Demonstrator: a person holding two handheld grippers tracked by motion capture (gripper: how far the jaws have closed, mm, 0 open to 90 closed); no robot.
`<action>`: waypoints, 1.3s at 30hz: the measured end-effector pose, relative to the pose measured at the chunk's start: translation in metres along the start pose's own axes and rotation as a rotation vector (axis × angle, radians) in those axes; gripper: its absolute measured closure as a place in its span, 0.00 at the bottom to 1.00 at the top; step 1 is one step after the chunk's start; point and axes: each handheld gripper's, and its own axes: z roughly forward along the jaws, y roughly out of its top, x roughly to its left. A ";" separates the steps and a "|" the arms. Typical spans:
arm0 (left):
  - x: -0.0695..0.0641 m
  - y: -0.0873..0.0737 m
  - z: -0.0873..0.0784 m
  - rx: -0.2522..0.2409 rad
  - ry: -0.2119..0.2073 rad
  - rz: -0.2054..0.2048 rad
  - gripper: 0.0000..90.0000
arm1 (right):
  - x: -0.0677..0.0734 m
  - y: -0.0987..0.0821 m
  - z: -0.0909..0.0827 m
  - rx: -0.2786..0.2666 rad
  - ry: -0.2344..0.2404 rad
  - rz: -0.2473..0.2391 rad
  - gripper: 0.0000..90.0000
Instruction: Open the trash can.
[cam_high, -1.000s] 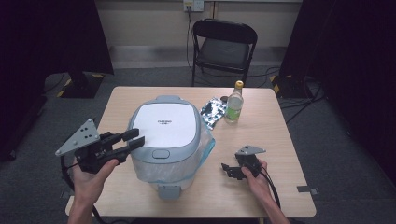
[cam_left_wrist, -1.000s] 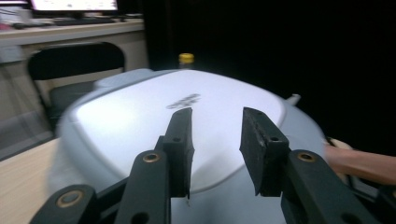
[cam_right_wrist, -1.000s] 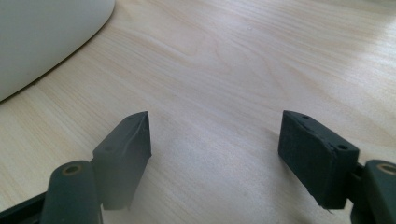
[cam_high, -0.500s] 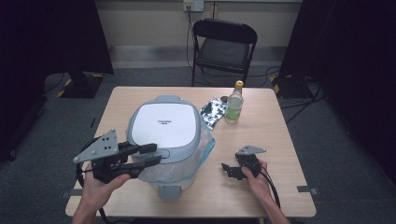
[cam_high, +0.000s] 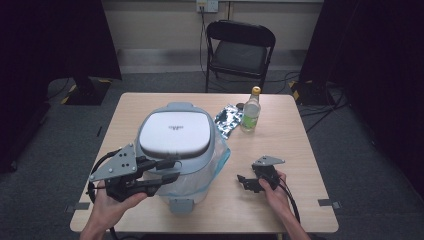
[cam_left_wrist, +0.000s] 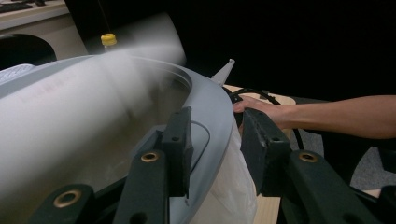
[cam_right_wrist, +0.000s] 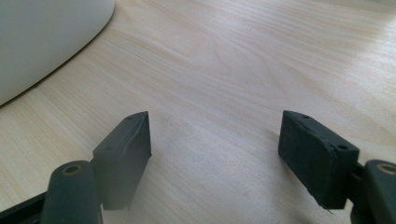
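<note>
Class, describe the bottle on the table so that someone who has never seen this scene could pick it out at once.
Start at the wooden table and find the big white bin in its middle. Beyond the bin's right side, near the far edge, lies a crumpled silver bag, and the bottle stands just right of it. It is the one upright, clear thing there, with a yellow cap.

White-lidded grey bin (cam_high: 175, 135), clear bottle (cam_high: 250, 114) — yellow cap, silver foil bag (cam_high: 227, 121), pale wood-grain table (cam_high: 300, 150) — black grippers.

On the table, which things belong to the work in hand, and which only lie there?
In use: bin, plastic liner, left gripper closed on the bin's rim.
Lying about: bottle, foil packet. The right gripper rests open.
</note>
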 end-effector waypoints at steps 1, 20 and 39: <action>0.000 0.001 0.000 0.005 0.002 0.006 0.71 | 0.000 0.000 0.000 0.000 0.000 -0.001 0.27; 0.036 -0.005 -0.010 -0.121 0.062 -0.129 0.68 | -0.001 0.000 0.000 0.000 0.004 0.007 0.27; 0.088 -0.041 -0.043 -0.181 0.329 -0.323 0.66 | -0.001 0.000 0.000 0.000 0.005 0.008 0.27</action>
